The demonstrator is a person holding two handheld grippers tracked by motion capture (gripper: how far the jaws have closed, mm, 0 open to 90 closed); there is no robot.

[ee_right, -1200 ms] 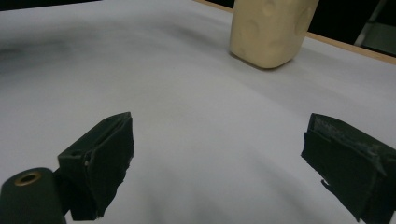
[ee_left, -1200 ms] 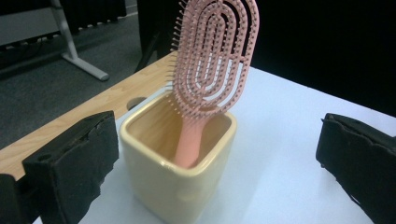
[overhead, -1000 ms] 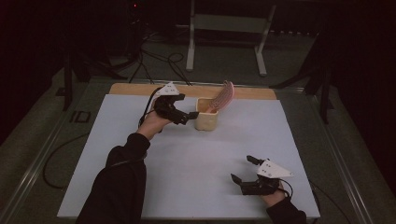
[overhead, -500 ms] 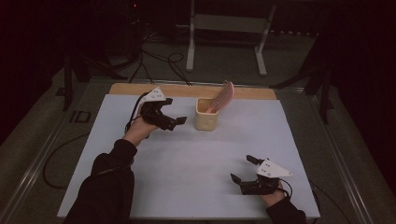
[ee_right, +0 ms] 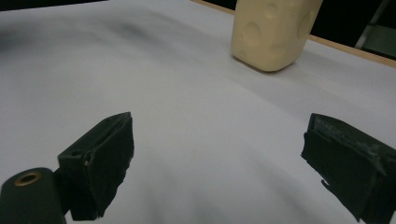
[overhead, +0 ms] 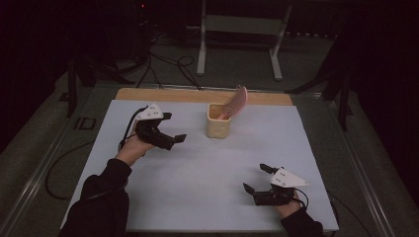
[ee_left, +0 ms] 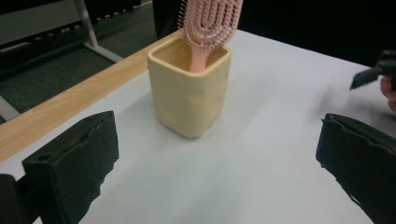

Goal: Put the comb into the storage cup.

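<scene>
Near the far edge of the white table, just in front of its bare wooden strip, stands a cream, square-sided cup with a pink hairbrush in it, handle down and bristled head leaning out over the rim toward the right. To the left of the cup, apart from it, the left tongs are held in the person's left hand, pointing toward the cup with their jaws apart and nothing between them; in the left gripper view the cup sits between and beyond the two black jaws, with the brush rising out of it. Well apart from all this, at the near right corner of the table, the right tongs rest low over the surface in the person's right hand, jaws spread wide and empty. In the right gripper view the cup shows farther off, up and toward the right, with dimples in its side. A dark sleeve covers the left forearm.
</scene>
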